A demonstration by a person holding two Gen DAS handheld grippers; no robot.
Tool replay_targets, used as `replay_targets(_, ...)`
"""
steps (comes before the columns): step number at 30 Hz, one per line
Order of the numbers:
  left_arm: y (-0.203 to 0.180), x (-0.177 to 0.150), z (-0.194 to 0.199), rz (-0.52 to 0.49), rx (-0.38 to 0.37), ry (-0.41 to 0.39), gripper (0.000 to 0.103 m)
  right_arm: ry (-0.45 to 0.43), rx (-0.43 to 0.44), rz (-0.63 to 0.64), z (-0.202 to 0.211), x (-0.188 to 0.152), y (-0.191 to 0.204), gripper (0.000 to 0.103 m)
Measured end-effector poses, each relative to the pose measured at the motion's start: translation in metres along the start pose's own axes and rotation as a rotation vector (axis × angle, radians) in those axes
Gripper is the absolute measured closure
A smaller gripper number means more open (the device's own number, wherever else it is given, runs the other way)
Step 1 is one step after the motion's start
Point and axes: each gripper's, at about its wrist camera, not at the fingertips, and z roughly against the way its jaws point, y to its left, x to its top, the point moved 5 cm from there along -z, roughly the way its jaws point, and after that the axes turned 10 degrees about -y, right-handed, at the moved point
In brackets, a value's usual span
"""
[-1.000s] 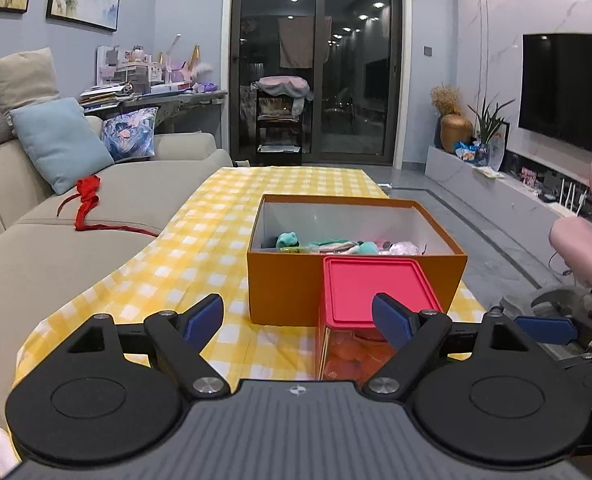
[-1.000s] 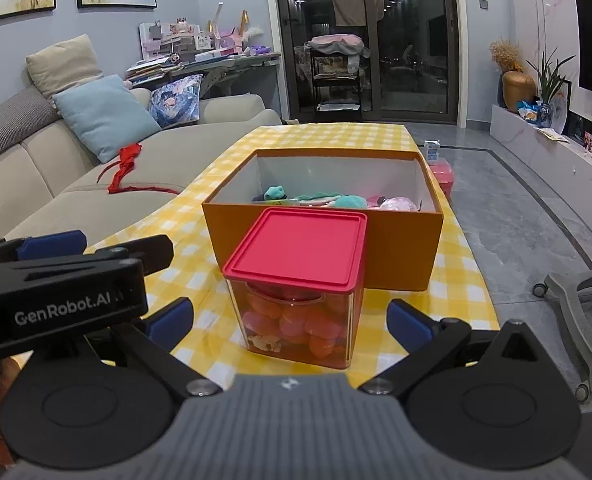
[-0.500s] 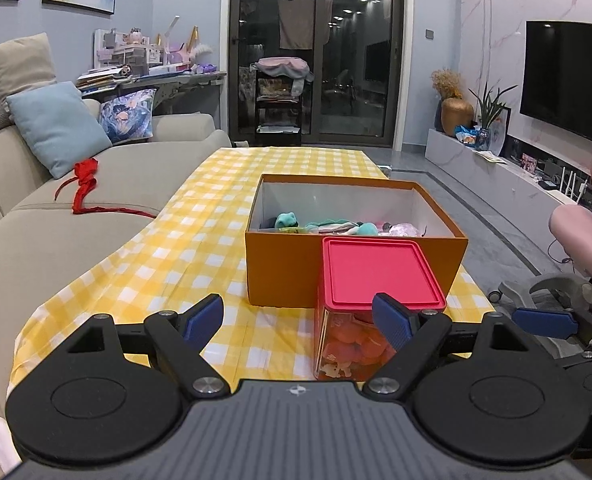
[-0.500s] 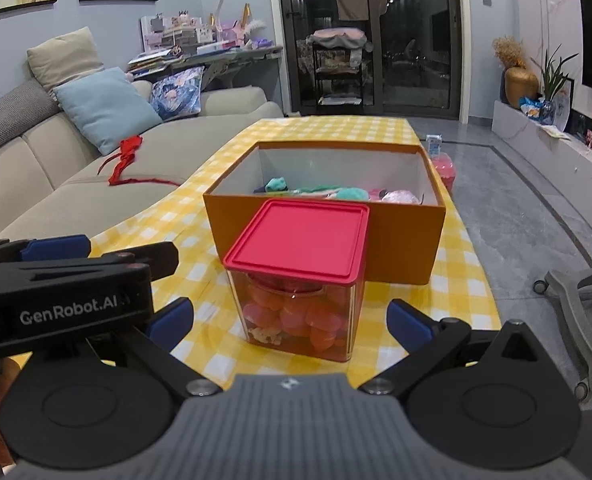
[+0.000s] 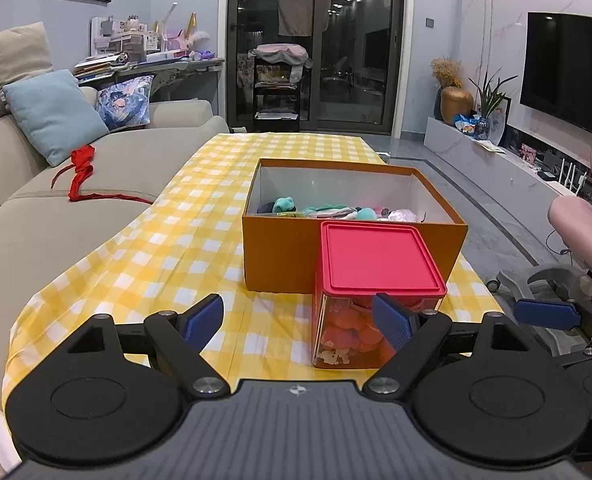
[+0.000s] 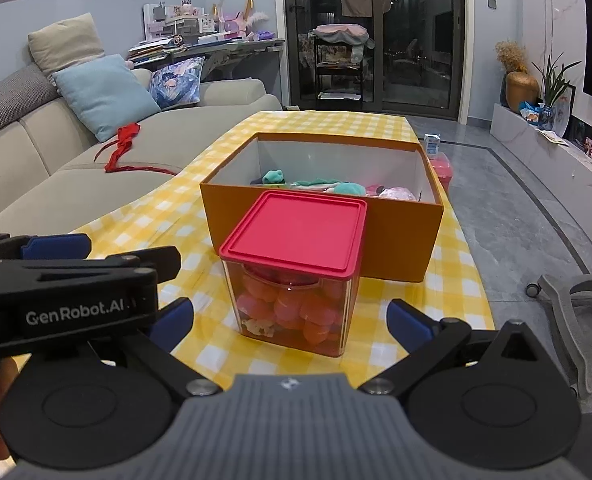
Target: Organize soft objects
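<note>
Already boxed up, or waiting to be sorted?

Hard to place on the timeline. Clear tub [image 6: 291, 300] sits on the checked surface [image 5: 167, 248], red lid [image 6: 296, 232] pressed on, packed with soft pink balls [image 6: 291, 308], just in front of the orange box [image 6: 396, 240]. Box open, a few small soft toys [image 6: 328, 186] lying on its floor. Fits a sorted tub freshly closed, or a tub yet to be opened and emptied. Left hand-held gripper [image 5: 298, 320] spread wide, gripping nothing, hanging short of the tub. Right hand-held gripper [image 6: 289, 320] likewise spread wide and bare, tub straight ahead. No loose soft things visible on the cloth.
</note>
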Motion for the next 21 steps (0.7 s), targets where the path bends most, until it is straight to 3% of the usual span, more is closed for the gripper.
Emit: replay_targets(21,-0.0006,-0.0013,-0.0005,-0.001,-0.006,0.003,0.004,0.004,0.001,0.002,-0.0005,0.0004,0.0017,0.002)
